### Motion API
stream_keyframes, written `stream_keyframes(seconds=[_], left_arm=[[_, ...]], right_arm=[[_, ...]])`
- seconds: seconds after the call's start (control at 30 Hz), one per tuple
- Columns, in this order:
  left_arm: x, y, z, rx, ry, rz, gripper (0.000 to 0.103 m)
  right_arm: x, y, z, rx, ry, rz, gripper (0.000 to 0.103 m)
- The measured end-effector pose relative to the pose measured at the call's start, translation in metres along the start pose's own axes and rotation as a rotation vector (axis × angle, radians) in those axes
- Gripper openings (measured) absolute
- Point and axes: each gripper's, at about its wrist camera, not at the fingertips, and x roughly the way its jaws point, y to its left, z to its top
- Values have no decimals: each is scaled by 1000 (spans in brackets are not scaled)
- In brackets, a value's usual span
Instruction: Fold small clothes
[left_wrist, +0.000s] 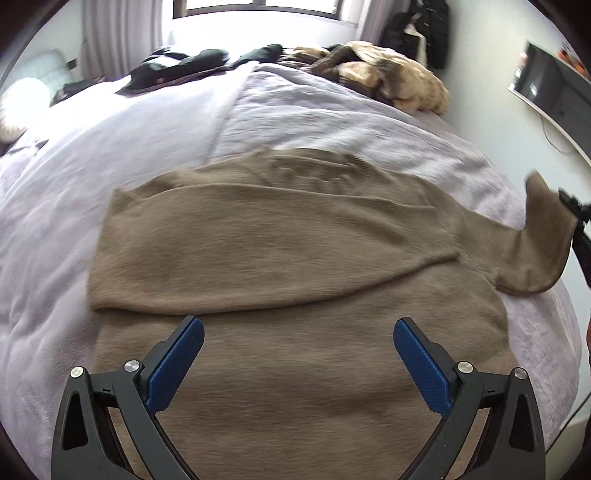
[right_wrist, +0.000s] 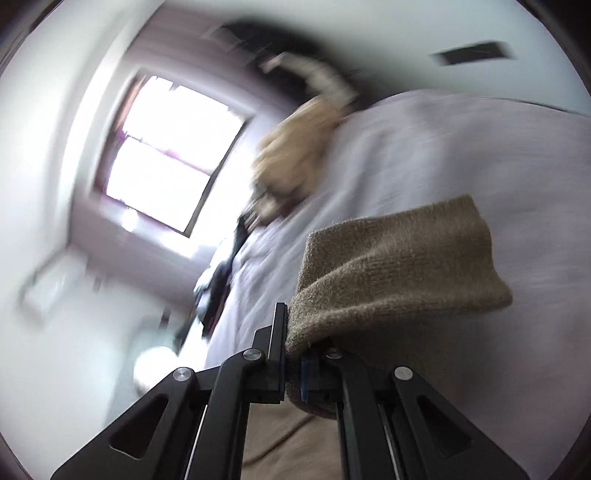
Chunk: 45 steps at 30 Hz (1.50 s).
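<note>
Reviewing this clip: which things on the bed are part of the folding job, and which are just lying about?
In the job:
- brown sweater
- its sleeve, pinched in the right tongs
- left tongs, open above the sweater

Lying about:
- dark clothes
- cream furry pile
- bed cover, only the work surface

fuzzy matt knit sweater (left_wrist: 295, 251) on a soft wrinkled cloth bedspread (left_wrist: 110, 155); textured blue pads (left_wrist: 421, 362).
</note>
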Motion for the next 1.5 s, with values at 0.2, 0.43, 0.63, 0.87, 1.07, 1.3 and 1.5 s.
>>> stream_keyframes(seconds=[0.2, 0.43, 0.63, 0.87, 1.07, 1.3, 1.5], left_arm=[[-5, 45, -2, -67, -30, 27, 103], [-5, 88, 1, -146, -45, 24, 103], [-6, 115, 0, -180, -71, -9, 103], [-17, 139, -5, -209, -97, -13, 103], [-18, 159, -7, -241, -88, -13, 103], [-7, 141, 2, -210, -45, -110, 103], [26, 121, 15, -235, 71, -252, 103]], right_arm=[[119, 108, -81, -345, 296, 8, 6], [221, 97, -160, -300, 562, -142, 11], [185, 64, -153, -109, 416, -180, 51], [202, 100, -148, -209, 376, -150, 9], [239, 173, -220, -623, 572, -101, 12], [219, 165, -236, -588, 631, -128, 50], [159, 96, -184, -333, 564, -148, 51]])
